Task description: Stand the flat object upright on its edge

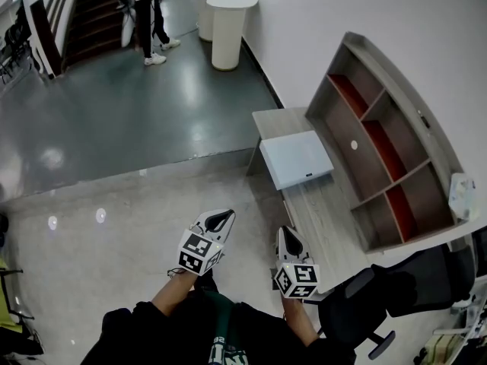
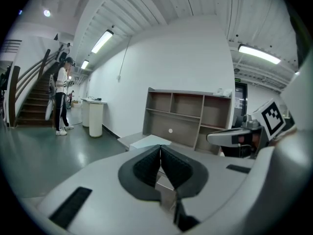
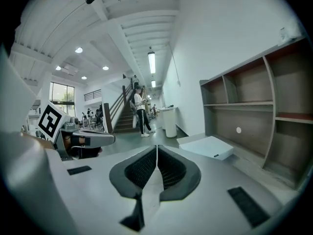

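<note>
A flat pale-grey box (image 1: 297,158) lies on its broad face on the wooden desk (image 1: 323,219) in front of the shelf unit; it also shows as the box (image 2: 146,142) in the left gripper view and the box (image 3: 206,147) in the right gripper view. My left gripper (image 1: 223,217) is shut and empty, held over the floor well short of the desk. My right gripper (image 1: 288,238) is also shut and empty, at the desk's near edge, a good way from the box.
An open wooden shelf unit (image 1: 388,143) with red-backed compartments stands along the wall behind the desk. A black office chair (image 1: 396,287) is at the lower right. A white round counter (image 1: 226,21) and a standing person (image 1: 148,14) are far off near the stairs.
</note>
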A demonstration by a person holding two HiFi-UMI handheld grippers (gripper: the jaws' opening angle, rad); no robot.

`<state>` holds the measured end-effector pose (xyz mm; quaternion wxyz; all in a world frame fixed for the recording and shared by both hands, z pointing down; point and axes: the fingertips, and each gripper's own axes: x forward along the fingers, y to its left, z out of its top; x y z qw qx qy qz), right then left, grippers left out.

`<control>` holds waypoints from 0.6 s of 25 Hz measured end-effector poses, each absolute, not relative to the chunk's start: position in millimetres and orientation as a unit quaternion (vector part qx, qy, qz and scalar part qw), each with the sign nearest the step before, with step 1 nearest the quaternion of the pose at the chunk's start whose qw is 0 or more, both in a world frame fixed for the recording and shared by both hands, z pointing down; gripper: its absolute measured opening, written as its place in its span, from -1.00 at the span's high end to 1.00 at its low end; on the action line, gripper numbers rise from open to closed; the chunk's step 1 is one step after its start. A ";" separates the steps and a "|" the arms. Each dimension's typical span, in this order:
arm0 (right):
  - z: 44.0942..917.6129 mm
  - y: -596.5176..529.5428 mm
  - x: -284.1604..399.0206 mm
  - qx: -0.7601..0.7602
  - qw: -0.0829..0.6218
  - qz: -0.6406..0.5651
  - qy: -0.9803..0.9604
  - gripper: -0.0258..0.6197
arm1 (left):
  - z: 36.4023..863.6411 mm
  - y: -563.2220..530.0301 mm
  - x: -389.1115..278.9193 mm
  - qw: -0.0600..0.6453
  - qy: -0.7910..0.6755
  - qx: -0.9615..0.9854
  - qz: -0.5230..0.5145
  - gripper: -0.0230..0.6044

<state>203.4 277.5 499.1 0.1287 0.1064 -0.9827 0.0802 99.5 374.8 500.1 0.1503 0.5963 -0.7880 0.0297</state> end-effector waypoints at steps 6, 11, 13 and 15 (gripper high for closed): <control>498.0 279.1 158.9 0.119 0.135 0.081 -0.980 0.81 | 500.5 369.9 52.3 0.153 -0.776 0.611 0.029 0.89; 499.2 282.9 131.6 0.142 0.134 0.087 -0.977 0.81 | 501.4 376.9 21.5 0.155 -0.766 0.624 0.029 0.89; 499.8 286.6 124.6 0.148 0.136 0.091 -0.975 0.81 | 501.0 379.7 12.1 0.157 -0.762 0.627 0.028 0.89; 500.7 289.2 119.5 0.153 0.138 0.094 -0.974 0.81 | 500.6 380.2 4.1 0.157 -0.760 0.630 0.026 0.89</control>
